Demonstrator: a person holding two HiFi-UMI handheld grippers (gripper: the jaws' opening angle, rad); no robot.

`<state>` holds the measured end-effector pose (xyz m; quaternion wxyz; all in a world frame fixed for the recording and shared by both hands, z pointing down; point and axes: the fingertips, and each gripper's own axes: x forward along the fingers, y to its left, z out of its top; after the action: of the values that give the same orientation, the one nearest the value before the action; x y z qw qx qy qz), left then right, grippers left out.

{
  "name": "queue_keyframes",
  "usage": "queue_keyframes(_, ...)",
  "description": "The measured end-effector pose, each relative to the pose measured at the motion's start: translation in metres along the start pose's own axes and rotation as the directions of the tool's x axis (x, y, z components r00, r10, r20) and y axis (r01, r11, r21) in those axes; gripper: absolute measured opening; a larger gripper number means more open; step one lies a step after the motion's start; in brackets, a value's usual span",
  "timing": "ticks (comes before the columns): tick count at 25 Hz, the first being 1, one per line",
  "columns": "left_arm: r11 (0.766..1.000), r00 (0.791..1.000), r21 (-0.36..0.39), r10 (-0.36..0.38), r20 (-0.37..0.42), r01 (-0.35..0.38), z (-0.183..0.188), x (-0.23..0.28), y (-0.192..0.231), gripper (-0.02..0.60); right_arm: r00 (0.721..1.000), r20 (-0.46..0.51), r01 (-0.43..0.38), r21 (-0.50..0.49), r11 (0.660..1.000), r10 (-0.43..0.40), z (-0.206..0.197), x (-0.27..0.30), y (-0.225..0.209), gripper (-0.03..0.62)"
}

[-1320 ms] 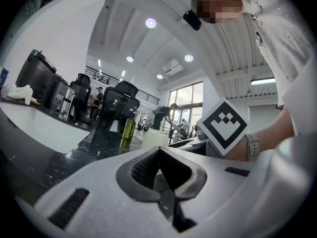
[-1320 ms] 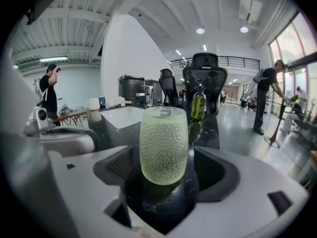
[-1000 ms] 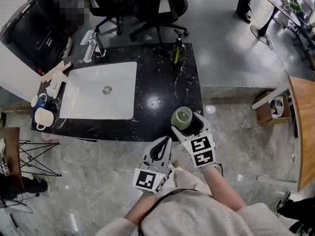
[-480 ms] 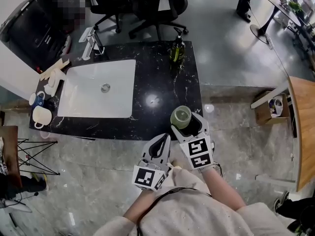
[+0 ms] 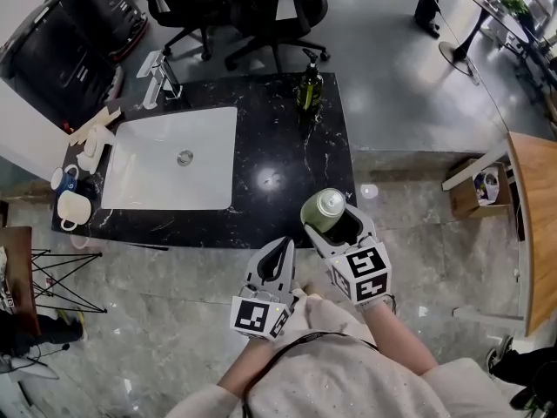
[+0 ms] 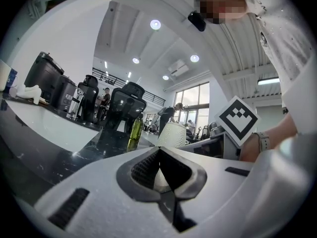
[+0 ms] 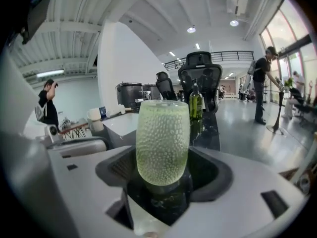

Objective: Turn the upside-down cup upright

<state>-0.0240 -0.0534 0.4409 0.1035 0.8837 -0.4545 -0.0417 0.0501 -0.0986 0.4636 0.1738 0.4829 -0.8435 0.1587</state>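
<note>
A dimpled green glass cup [image 5: 322, 209] stands base-up at the front right corner of the black counter [image 5: 261, 138]. My right gripper [image 5: 336, 219] reaches in from the counter edge and its jaws, which have just been closing a little, hold the cup between them, pads against its sides. In the right gripper view the cup [image 7: 162, 140] fills the gap of the right gripper [image 7: 163, 168]. My left gripper [image 5: 280, 249] hangs shut and empty off the counter's front edge, left of the cup. From the left gripper [image 6: 159, 155] the cup [image 6: 172, 134] shows just ahead.
A white sink [image 5: 174, 159] with a faucet [image 5: 161, 81] fills the counter's left half. A green soap bottle [image 5: 309, 90] stands at the far edge, and mugs [image 5: 70, 203] at the left end. Office chairs [image 5: 261, 16] stand behind; a wooden table [image 5: 535, 225] and a cardboard box [image 5: 483, 190] are right.
The right jaws have drawn in onto the cup, which now shows more of its side in the head view. The left gripper has kept still.
</note>
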Motion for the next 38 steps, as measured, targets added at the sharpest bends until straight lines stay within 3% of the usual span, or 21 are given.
queue_keyframes(6, 0.999, 0.999, 0.018, 0.046, 0.018, -0.046, 0.004, -0.014, 0.006, 0.005, 0.993, 0.057, -0.117, 0.261, 0.958, 0.106, 0.013, -0.012, 0.016, 0.328)
queue_keyframes(8, 0.998, 0.998, 0.020, 0.060, 0.029, -0.060, 0.006, -0.017, 0.008, 0.005, 0.986, 0.088, -0.167, 0.349, 0.922, 0.145, 0.016, -0.015, 0.027, 0.328)
queue_keyframes(10, 0.997, 0.997, 0.030, 0.077, 0.033, -0.078, 0.007, -0.020, 0.011, 0.005, 0.974, 0.129, -0.225, 0.464, 0.857, 0.186, 0.017, -0.015, 0.036, 0.328)
queue_keyframes(15, 0.990, 0.992, 0.065, 0.120, 0.047, -0.123, 0.014, -0.029, 0.018, 0.005, 0.925, 0.263, -0.380, 0.685, 0.621, 0.276, 0.012, -0.010, 0.052, 0.328)
queue_keyframes(19, 0.987, 0.989, 0.078, 0.137, 0.049, -0.140, 0.016, -0.038, 0.021, 0.005, 0.872, 0.373, -0.480, 0.776, 0.409, 0.317, 0.009, -0.004, 0.063, 0.328)
queue_keyframes(22, 0.986, 0.988, 0.082, 0.144, 0.051, -0.148, 0.018, -0.043, 0.022, 0.005, 0.838, 0.437, -0.527, 0.801, 0.283, 0.327, 0.008, -0.001, 0.070, 0.327)
queue_keyframes(23, 0.985, 0.988, 0.083, 0.147, 0.054, -0.151, 0.019, -0.044, 0.023, 0.005, 0.825, 0.463, -0.543, 0.808, 0.227, 0.324, 0.008, -0.001, 0.072, 0.328)
queue_keyframes(25, 0.983, 0.986, 0.087, 0.155, 0.058, -0.160, 0.021, -0.046, 0.025, 0.005, 0.795, 0.526, -0.571, 0.818, 0.077, 0.302, 0.010, 0.001, 0.076, 0.328)
queue_keyframes(27, 0.981, 0.984, 0.094, 0.167, 0.058, -0.172, 0.023, -0.050, 0.028, 0.005, 0.765, 0.583, -0.592, 0.804, -0.061, 0.274, 0.009, 0.002, 0.080, 0.327)
queue_keyframes(32, 0.978, 0.982, 0.100, 0.179, 0.059, -0.184, 0.023, -0.058, 0.029, 0.005, 0.675, 0.705, -0.622, 0.702, -0.346, 0.216, 0.010, 0.001, 0.089, 0.328)
queue_keyframes(34, 0.978, 0.983, 0.107, 0.175, 0.058, -0.180, 0.024, -0.058, 0.027, 0.005, 0.642, 0.745, -0.626, 0.645, -0.438, 0.179, 0.013, 0.000, 0.088, 0.327)
queue_keyframes(38, 0.977, 0.986, 0.131, 0.160, 0.046, -0.165, 0.026, -0.058, 0.026, 0.005, 0.588, 0.805, -0.624, 0.514, -0.588, 0.079, 0.012, 0.005, 0.080, 0.328)
